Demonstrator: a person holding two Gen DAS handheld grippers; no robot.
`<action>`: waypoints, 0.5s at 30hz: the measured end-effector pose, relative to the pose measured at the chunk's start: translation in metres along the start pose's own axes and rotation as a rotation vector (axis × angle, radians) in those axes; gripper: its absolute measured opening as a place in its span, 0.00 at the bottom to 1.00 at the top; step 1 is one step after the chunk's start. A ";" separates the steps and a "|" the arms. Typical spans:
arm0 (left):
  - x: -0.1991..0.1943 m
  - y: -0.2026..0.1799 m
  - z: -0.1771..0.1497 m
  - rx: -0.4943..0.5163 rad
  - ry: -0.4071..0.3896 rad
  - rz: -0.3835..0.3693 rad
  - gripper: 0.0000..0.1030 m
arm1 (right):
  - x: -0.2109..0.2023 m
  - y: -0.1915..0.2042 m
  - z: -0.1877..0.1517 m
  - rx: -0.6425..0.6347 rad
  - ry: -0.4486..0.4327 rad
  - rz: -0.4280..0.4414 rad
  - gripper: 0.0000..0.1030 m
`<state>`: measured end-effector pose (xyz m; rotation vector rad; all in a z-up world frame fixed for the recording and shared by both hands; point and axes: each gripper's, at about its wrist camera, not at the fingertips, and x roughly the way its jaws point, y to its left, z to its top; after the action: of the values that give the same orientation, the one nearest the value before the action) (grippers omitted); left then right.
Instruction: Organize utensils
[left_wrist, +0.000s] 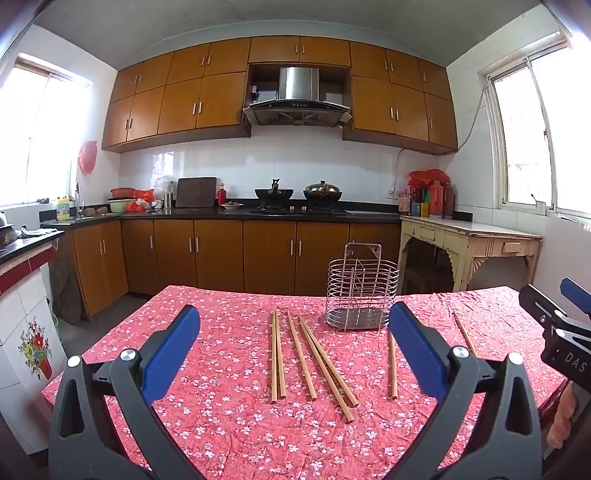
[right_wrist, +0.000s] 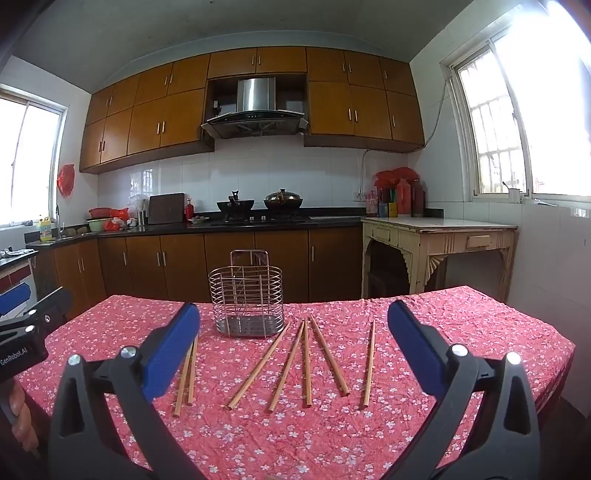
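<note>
Wooden chopsticks (right_wrist: 306, 363) lie scattered flat on my table's flowered red cloth (right_wrist: 295, 435), in front of the upright wire holder (right_wrist: 246, 302) near its far edge. My left gripper (left_wrist: 293, 339) and right gripper (right_wrist: 293, 339) hover above, jaws spread wide, gripping nothing.

A home kitchen is showing here. Wooden wall cupboards (left_wrist: 280, 92) are running above a white-tiled wall, and a steel extractor hood (left_wrist: 297, 96) is hanging over a hob where two woks (left_wrist: 274, 193) are sitting on a black worktop (left_wrist: 221, 213). Daylight is coming through windows on both sides. A table with a red floral cloth (right_wrist: 295, 435) is standing in the foreground.
</note>
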<state>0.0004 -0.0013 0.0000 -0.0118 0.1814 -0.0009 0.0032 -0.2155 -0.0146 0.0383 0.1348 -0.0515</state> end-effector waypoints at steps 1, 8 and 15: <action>0.000 -0.001 0.000 0.000 0.001 -0.001 0.98 | 0.000 0.000 0.000 -0.001 0.000 0.000 0.96; 0.003 0.001 0.002 -0.003 0.000 -0.004 0.98 | 0.002 -0.001 0.000 0.001 0.002 -0.002 0.96; 0.004 0.000 0.001 -0.006 0.001 -0.004 0.98 | 0.002 0.001 0.000 -0.004 0.002 -0.001 0.96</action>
<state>0.0045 -0.0008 -0.0001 -0.0179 0.1821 -0.0044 0.0051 -0.2150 -0.0150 0.0345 0.1367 -0.0523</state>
